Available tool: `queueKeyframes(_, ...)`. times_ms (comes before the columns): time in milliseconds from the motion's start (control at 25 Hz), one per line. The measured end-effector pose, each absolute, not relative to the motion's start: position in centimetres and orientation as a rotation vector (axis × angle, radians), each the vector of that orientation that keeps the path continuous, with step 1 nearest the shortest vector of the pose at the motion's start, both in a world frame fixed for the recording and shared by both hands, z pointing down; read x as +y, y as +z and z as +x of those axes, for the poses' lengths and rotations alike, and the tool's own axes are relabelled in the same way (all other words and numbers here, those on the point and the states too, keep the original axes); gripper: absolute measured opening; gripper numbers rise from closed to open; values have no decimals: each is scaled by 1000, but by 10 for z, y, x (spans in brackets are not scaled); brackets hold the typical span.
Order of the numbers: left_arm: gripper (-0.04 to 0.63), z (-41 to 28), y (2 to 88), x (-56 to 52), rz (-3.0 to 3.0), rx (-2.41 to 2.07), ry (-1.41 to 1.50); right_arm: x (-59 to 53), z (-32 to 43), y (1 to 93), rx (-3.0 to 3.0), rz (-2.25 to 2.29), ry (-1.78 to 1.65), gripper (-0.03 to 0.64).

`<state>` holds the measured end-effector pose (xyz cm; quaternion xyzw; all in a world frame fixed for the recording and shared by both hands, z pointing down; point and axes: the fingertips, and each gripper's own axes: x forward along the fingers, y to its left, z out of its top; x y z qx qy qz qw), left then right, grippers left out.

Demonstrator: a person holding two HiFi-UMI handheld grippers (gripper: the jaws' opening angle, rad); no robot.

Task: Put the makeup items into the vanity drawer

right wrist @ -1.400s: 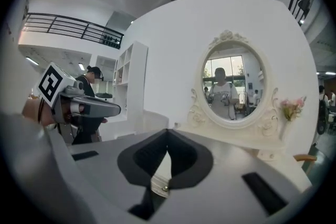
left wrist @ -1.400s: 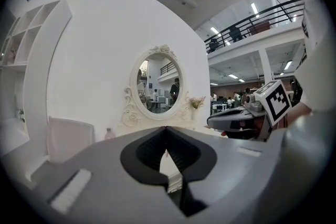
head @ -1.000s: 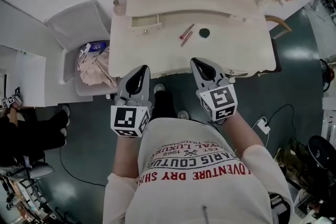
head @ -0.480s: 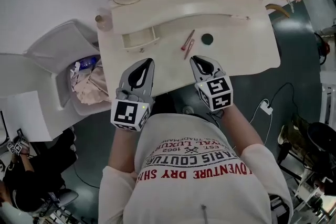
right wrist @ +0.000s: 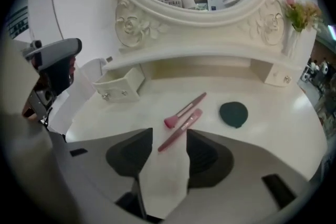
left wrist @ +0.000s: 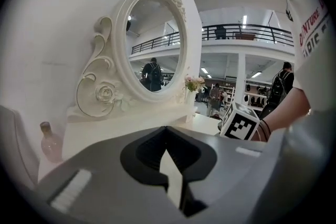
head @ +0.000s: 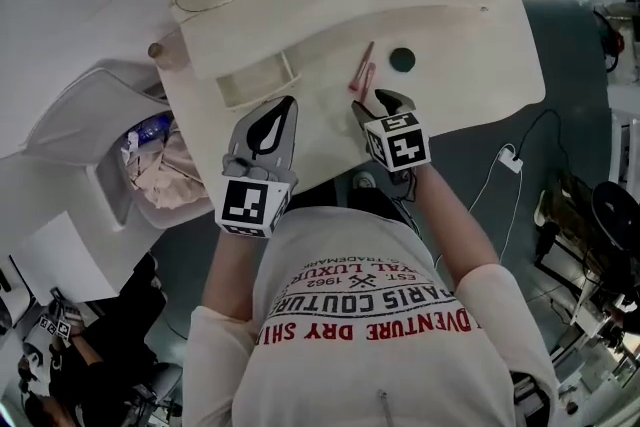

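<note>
Surface [head: 470, 35]: pale vanity top.
Tufted brush [right wrist: 186, 107] and plain brush [right wrist: 180, 131]: both pink, laid side by side at mid-surface.
Dark round pad [right wrist: 233, 113]: set just beside them, towards the right edge.
Drawer [head: 255, 82]: pulled open at the back left.
Right gripper [right wrist: 169, 136]: jaws just opened and held apart, nothing gripped; the plain brush's near end is seen at the gap.
Left gripper [left wrist: 167, 129]: jaws closed, empty, held over the front edge.

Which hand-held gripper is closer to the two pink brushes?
Right. The right hand-held gripper hovers just short of the pink brushes; its jaws have just been opening, nothing between them yet. The left hand-held gripper is farther left, by the open drawer.
</note>
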<state>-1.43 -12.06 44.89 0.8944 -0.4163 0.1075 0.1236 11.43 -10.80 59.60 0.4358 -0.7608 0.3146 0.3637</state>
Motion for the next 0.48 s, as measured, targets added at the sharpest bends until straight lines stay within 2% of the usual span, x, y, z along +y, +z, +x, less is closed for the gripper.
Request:
queueKeyframes(280,9,-23,473,-130,2572,-1161,345,-110,121,623,-1810,1177,872,173)
queueKeyframes(480,9,-28,476,-135,2579,-1141,344,-112,129,626,-1749,1213,847,109)
